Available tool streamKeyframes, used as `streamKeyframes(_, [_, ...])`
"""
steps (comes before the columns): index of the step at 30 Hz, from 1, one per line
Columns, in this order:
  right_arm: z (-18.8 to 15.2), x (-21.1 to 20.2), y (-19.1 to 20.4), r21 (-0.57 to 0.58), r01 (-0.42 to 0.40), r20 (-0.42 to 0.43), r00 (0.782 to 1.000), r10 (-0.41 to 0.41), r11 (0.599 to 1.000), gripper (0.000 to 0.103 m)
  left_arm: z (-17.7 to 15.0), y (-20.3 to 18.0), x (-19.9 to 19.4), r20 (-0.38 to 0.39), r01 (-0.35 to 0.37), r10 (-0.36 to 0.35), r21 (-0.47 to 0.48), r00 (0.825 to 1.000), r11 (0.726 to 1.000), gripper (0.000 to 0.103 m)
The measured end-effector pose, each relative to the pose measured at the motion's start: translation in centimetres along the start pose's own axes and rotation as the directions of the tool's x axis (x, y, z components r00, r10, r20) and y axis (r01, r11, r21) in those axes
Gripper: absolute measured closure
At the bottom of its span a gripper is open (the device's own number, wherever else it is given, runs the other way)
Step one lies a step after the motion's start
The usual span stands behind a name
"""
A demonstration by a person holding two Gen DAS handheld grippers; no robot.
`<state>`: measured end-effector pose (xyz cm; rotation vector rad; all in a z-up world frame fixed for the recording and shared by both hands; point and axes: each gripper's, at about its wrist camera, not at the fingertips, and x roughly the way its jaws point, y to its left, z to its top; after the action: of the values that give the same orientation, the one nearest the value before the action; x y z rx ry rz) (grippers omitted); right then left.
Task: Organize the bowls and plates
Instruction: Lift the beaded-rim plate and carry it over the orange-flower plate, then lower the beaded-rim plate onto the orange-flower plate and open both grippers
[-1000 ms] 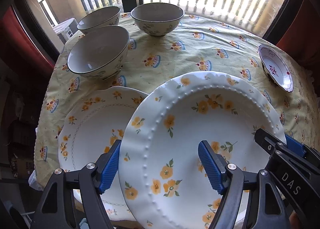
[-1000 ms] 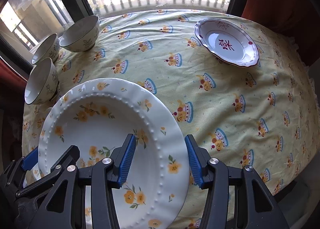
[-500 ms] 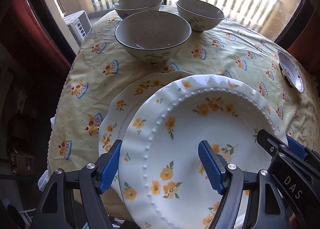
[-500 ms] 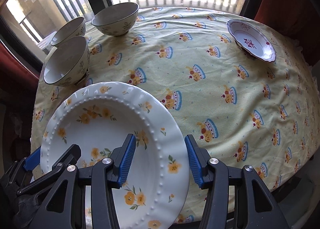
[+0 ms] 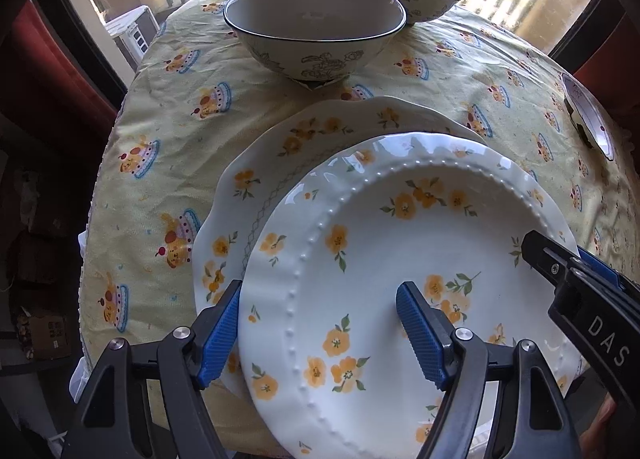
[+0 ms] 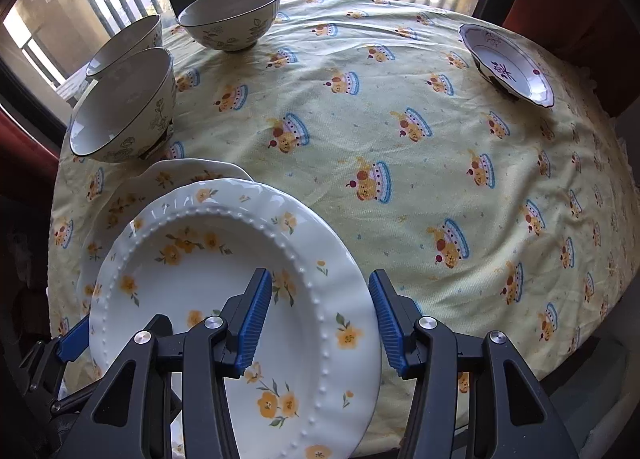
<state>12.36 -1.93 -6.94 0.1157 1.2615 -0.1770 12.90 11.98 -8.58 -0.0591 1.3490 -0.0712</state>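
Note:
A white plate with yellow flowers and a beaded ring [image 5: 400,243] [image 6: 208,267] is held tilted between my two grippers, over a second flowered plate [image 5: 304,131] [image 6: 160,179] that lies on the table. My left gripper [image 5: 320,335] has its jaws on either side of the held plate's left rim. My right gripper [image 6: 316,323] has its jaws on either side of the right rim; it also shows in the left wrist view [image 5: 580,283]. Three floral bowls [image 5: 316,23] [image 6: 124,107] stand beyond the plates.
A small plate with a red pattern [image 6: 508,63] [image 5: 588,119] sits at the far right of the round table with its yellow printed cloth [image 6: 400,139]. Windows and railings lie behind. The table edge falls away on the left.
Both grippers moved left with the held plate, so it now hangs over the lower plate. The bowls look nearer and more central in the left wrist view.

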Motion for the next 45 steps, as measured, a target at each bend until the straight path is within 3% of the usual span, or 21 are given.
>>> streamKeyframes(9, [0.9, 1.2, 0.3, -0.010, 0.034, -0.017, 0.999, -0.034, 0.999, 0.048, 1.0, -0.4, 0.5, 0.016, -0.010, 0.009, 0.024, 1.000, 1.000, 0.027])
streamKeyframes(13, [1.1, 1.5, 0.4, -0.022, 0.038, -0.024, 0.999, -0.039, 0.999, 0.048, 1.2, -1.0, 0.8, 0.019, -0.036, 0.035, 0.044, 0.999, 0.998, 0.020])
streamKeyframes(24, [0.8, 1.3, -0.3, -0.039, 0.004, -0.031, 1.000, -0.005, 0.999, 0.048, 1.3, -0.5, 0.6, -0.046, -0.018, 0.018, 0.013, 0.999, 1.000, 0.017])
streamKeyframes(28, [0.5, 0.7, -1.0, -0.040, -0.013, -0.018, 1.000, 0.012, 0.999, 0.048, 1.4, 0.5, -1.2, 0.012, -0.041, 0.042, -0.035, 0.999, 0.999, 0.016])
streamKeyframes(31, [0.2, 0.5, -1.3, -0.041, -0.028, -0.020, 0.999, 0.027, 0.999, 0.048, 1.6, 0.4, -1.7, 0.023, -0.031, 0.032, -0.019, 0.999, 0.999, 0.015])
streamKeyframes(35, [-0.2, 0.2, -1.0, -0.050, -0.052, -0.012, 0.999, 0.052, 0.997, 0.053, 1.2, 0.0, -1.7, 0.024, -0.022, 0.022, 0.005, 0.999, 1.000, 0.015])
streamKeyframes(37, [-0.4, 0.1, -0.7, -0.055, -0.058, -0.013, 0.998, 0.057, 0.997, 0.063, 1.0, 0.1, -1.7, 0.024, -0.015, 0.014, 0.008, 1.000, 1.000, 0.015])
streamKeyframes(45, [-0.6, 0.8, 0.8, -0.087, -0.021, -0.043, 0.999, 0.017, 0.996, 0.064, 0.8, 0.7, -1.6, 0.021, -0.017, 0.016, 0.030, 1.000, 0.999, 0.015])
